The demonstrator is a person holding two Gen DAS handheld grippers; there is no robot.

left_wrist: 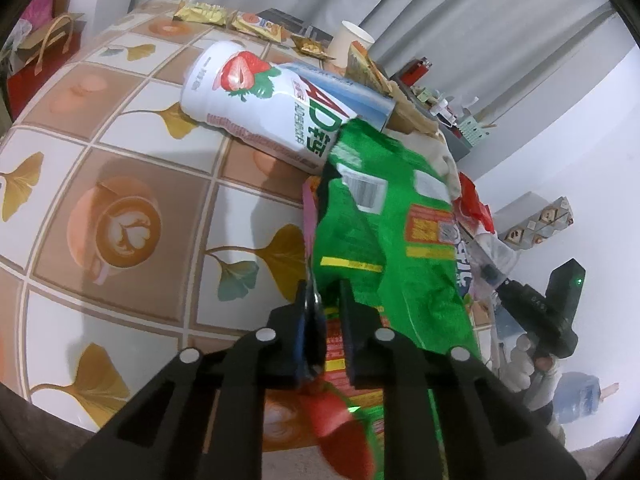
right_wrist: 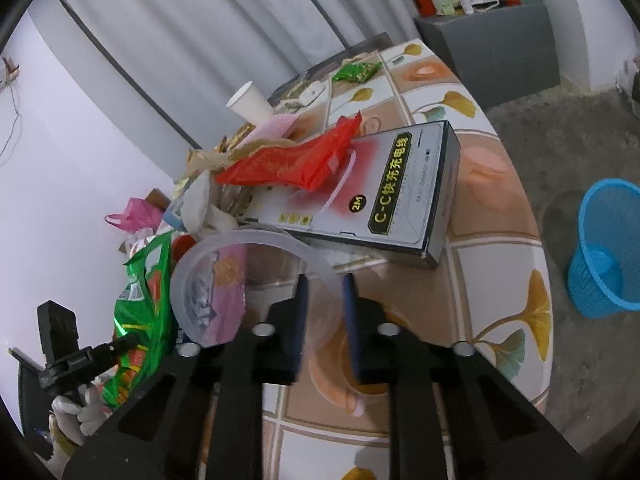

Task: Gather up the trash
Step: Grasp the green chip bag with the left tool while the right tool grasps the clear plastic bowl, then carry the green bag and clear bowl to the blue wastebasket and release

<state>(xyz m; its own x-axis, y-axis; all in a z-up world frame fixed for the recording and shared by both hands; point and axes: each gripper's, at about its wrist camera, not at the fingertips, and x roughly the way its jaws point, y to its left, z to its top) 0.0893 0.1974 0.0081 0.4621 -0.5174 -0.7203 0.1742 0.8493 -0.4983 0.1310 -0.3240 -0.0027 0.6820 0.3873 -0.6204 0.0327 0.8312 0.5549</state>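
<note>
Left wrist view: a round table [left_wrist: 132, 184] under a cloth printed with coffee cups and ginkgo leaves carries a heap of litter. A white strawberry drink bottle [left_wrist: 264, 108] lies on its side just past the gripper, its far end under a green snack bag [left_wrist: 384, 240]. Behind it lie gold wrappers [left_wrist: 208, 14] along the far edge, with a paper cup [left_wrist: 350, 42] standing near them. Red wrapping [left_wrist: 472, 200] shows to the right of the green bag. The left gripper [left_wrist: 326, 312] is closed on the lower edge of the green bag; the pads pinch the foil, which rises crumpled ahead and hides the pile behind it. At far right the other gripper is visible, held by a gloved hand [left_wrist: 540, 364].

Right wrist view: a grey cable box [right_wrist: 384, 200] lies flat on the table [right_wrist: 500, 280], a red wrapper [right_wrist: 292, 160] draped over its near corner. A paper cup [right_wrist: 250, 100] lies tipped farther back, and a small green packet [right_wrist: 356, 72] sits near the far edge. A blue waste basket [right_wrist: 604, 248] stands on the floor to the right, well apart from the table. The right gripper [right_wrist: 326, 308] has its fingers drawn close on the wall of a clear plastic cup [right_wrist: 224, 280], which lies on its side with its mouth to the left; the green bag [right_wrist: 140, 320] hangs just beside it.
</note>
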